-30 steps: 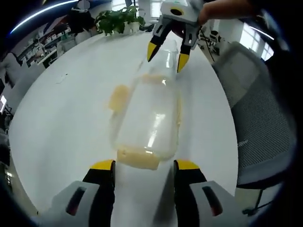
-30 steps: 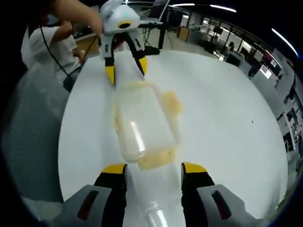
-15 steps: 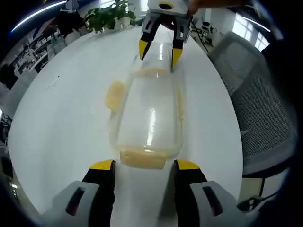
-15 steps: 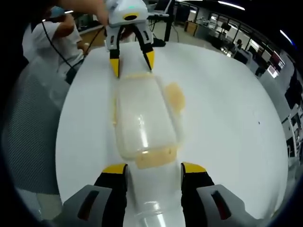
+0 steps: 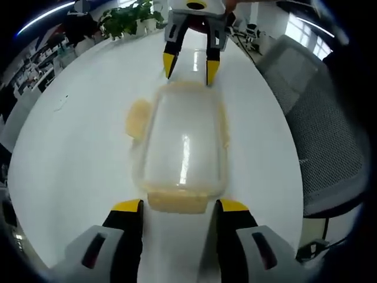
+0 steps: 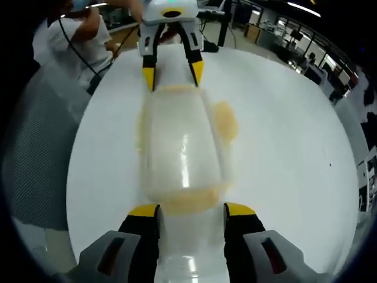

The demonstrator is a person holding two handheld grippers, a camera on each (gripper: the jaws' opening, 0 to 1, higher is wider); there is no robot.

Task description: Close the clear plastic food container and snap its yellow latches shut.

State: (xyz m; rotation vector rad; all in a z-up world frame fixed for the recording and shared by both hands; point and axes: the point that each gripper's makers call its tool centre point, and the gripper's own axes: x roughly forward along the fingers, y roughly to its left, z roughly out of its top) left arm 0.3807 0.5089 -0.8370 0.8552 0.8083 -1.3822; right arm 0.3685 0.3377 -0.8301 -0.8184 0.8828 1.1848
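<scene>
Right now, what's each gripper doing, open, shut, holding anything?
Left gripper: open, holding nothing, jaws either side of the container's near end latch.
Right gripper: open, holding nothing, at the opposite end.

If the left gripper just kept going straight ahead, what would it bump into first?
Most likely the yellow latch on the near end of the clear container, which lies right ahead of the left gripper, between its open jaws. How much gap remains is unclear.

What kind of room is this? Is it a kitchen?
Probably not a kitchen. It looks like an open office: a big white table, a grey mesh office chair, a potted plant, and rows of desks under ceiling lights behind.
</scene>
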